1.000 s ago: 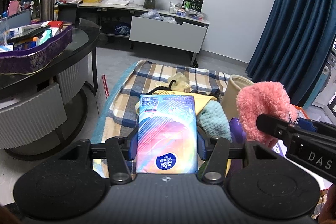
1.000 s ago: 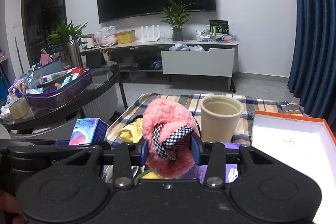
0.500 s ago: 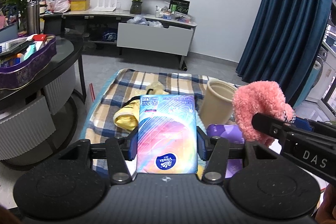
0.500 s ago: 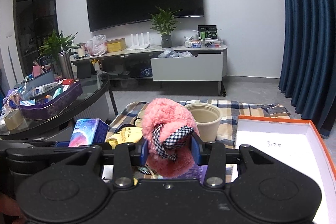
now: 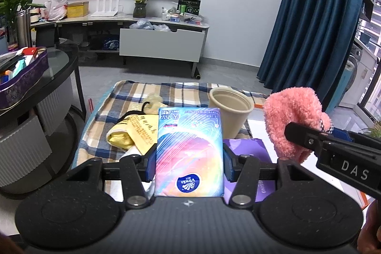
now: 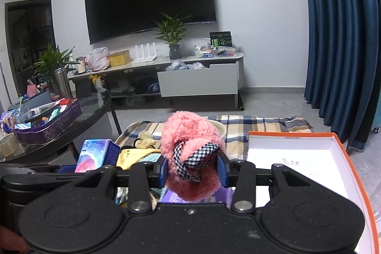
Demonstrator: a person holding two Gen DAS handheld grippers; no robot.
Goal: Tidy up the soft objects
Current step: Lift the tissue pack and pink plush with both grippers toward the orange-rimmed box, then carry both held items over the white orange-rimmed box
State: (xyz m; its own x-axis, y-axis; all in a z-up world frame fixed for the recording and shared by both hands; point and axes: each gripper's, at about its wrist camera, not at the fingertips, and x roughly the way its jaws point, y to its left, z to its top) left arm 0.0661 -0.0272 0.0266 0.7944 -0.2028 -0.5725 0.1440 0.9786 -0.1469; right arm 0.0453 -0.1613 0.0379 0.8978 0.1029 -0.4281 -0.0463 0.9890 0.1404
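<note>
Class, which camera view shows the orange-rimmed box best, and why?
The right wrist view: the orange-rimmed box shows its white inside, handwriting and two rim edges. The left wrist view gives only slivers of it behind the pink plush item.

- Your tissue pack (image 5: 189, 154) swirls pink, blue and yellow, with a blue oval logo
- Your fluffy slipper (image 6: 188, 135) is pink, tied with a black-and-white check ribbon (image 6: 190, 160)
- The blanket (image 5: 133, 97) is plaid in blue, tan and white
- The cup (image 5: 229, 116) is beige
- The box (image 6: 343, 146) has an orange rim and white inside
- The curtain (image 6: 338, 39) is deep blue
</note>
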